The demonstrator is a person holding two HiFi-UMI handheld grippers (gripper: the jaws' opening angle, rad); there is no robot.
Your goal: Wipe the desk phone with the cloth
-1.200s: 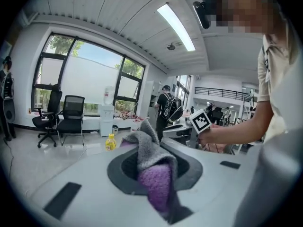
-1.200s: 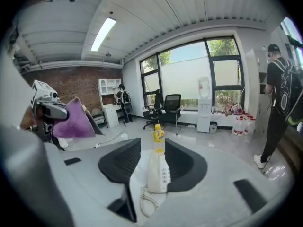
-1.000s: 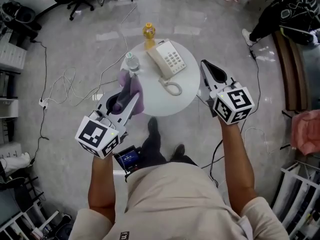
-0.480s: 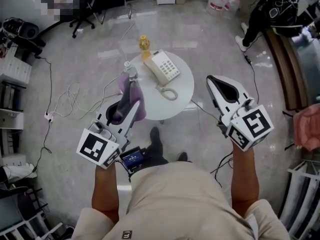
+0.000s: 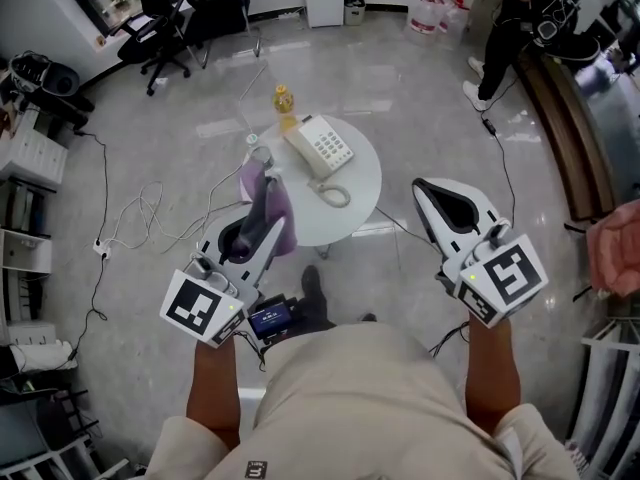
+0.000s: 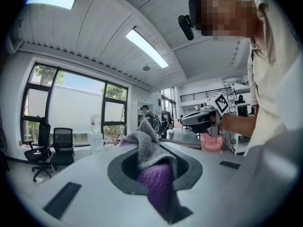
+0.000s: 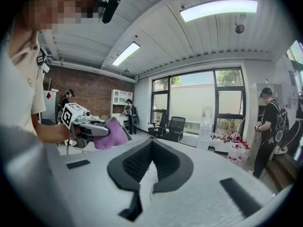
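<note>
The desk phone [image 5: 318,148] sits on the round white table [image 5: 360,193], towards its far side, with the handset on its cradle and the coiled cord [image 5: 336,196] lying on the tabletop just in front; nothing touches it.

The left gripper [image 5: 262,190] has its jaws clamped on the purple cloth [image 5: 272,203]; in the left gripper view the cloth [image 6: 154,171] fills the gap between the jaws and a grey fold rises out of them. From the head view the gripper's tip and the hanging cloth overlap the table's near left edge, short of the phone; how high they hang over it cannot be told.

The right gripper [image 5: 428,190] is off to the right of the table, apart from it; its own view shows the right gripper [image 7: 147,176] with jaws pressed together and nothing between them, and the left gripper with its cloth across the room's foreground.

A clear water bottle [image 5: 262,155] stands at the table's left side, just beside the phone and between it and the cloth; a yellow bottle [image 5: 284,101] shows at the far edge.

Around the table: loose cables [image 5: 140,213] trail over the grey floor to the left; office chairs [image 5: 160,23] stand far left; a person in dark clothes [image 5: 520,8] stands at the upper right.
</note>
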